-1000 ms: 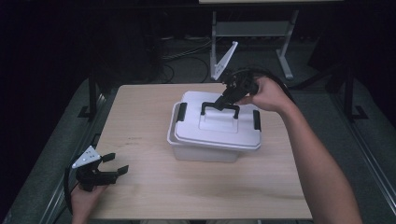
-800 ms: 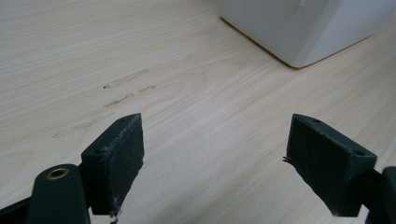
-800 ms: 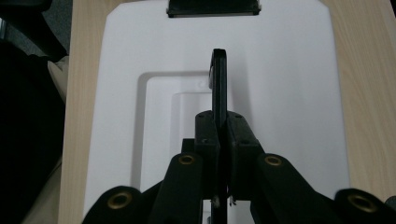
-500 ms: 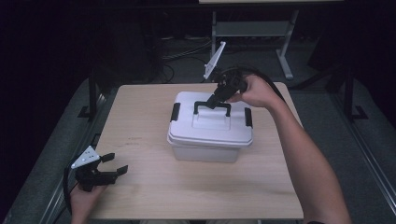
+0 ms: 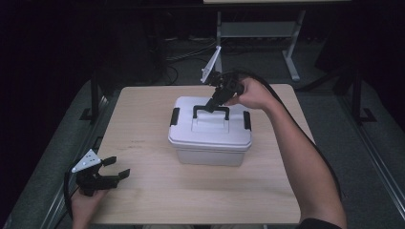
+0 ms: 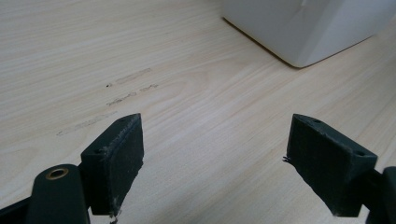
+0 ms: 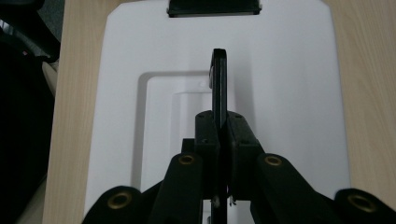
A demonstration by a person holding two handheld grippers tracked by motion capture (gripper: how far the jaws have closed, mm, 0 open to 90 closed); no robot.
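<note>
Box [image 5: 210, 143] white, lidded, mid-table. Right gripper [image 7: 223, 140] clamped on black handle [image 7: 219, 84], raised upright above lid. Left gripper [image 5: 102, 171] idle near table's front-left corner, jaws apart, empty. Step: carrying or setting box by handle. Next likely: steady vertical pull, grip kept centred.

Light wooden table [image 5: 143, 143], pale grain, rounded corners, faint scuff marks left of centre. Resting directly on it: white lidded plastic box [image 5: 210, 143], slightly right of centre, black latches at both ends, black handle raised on lid. Stands on grey floor [image 5: 367, 157].
</note>
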